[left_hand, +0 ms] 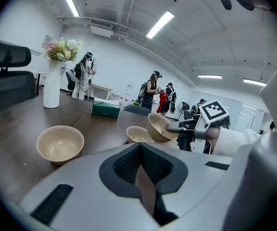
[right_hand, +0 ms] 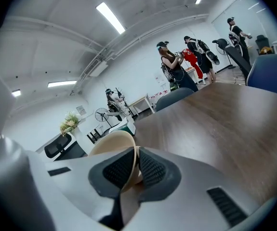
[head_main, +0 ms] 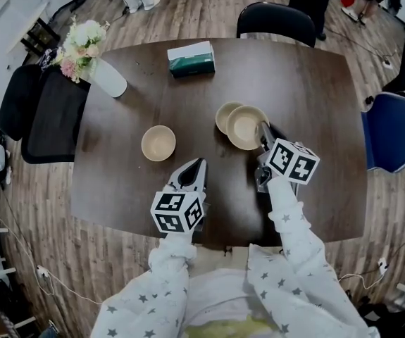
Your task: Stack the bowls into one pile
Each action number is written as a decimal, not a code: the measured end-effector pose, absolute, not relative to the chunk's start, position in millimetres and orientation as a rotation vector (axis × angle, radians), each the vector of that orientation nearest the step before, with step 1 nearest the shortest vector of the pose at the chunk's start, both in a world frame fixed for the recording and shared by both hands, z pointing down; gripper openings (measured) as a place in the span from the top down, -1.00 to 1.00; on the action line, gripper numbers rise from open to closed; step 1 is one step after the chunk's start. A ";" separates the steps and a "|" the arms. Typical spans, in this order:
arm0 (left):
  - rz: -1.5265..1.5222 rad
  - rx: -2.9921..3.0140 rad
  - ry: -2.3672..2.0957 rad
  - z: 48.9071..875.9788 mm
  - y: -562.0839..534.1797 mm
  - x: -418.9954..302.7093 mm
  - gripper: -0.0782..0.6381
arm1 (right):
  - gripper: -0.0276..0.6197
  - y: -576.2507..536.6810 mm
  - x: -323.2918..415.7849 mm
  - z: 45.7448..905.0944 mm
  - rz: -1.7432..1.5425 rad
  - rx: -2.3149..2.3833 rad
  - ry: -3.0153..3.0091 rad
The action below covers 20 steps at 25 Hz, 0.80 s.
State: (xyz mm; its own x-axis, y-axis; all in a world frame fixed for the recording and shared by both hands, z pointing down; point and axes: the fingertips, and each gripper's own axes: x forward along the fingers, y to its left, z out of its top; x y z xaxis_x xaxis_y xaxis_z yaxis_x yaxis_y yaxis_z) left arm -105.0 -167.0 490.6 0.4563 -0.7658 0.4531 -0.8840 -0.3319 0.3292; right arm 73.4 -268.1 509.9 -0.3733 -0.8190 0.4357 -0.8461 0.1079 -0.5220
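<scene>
A tilted bowl [head_main: 246, 127] is pinched at its rim by the right tool [head_main: 262, 130]. The left tool [head_main: 198, 165], at its eight o'clock, is held shut, empty.

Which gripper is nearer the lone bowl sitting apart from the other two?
Left. The left gripper, shut and empty, sits beside the lone bowl, on the person's side, not touching. The right gripper is farther off, its fingers clamped on the second bowl.

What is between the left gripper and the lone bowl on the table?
Nothing. In the head view, only bare tabletop separates the left gripper from the lone bowl.
</scene>
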 end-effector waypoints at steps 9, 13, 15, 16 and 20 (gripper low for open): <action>0.308 2.172 -1.352 498.3 -176.5 -112.8 0.71 | 0.78 -298.5 50.3 522.2 1.116 1.755 -2.285; 0.312 2.165 -1.340 504.3 -181.8 -117.7 0.71 | 0.78 -308.1 45.1 531.4 1.118 1.783 -2.256; 0.314 2.162 -1.335 506.7 -182.2 -119.5 0.71 | 0.78 -310.3 43.6 536.5 1.101 1.790 -2.232; 0.315 2.160 -1.334 507.4 -182.1 -120.5 0.71 | 0.78 -310.9 42.7 538.3 1.095 1.790 -2.224; 0.323 2.155 -1.332 509.4 -181.8 -122.5 0.71 | 0.78 -310.5 39.8 544.7 1.068 1.776 -2.207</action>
State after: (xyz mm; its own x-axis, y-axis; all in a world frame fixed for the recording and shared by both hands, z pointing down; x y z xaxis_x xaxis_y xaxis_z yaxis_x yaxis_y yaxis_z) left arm -122.5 -181.8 509.4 0.4722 -0.7362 0.4848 -0.8765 -0.3336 0.3471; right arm 39.8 -310.5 544.7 -0.3075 -0.8124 0.4954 -0.8926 0.0659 -0.4460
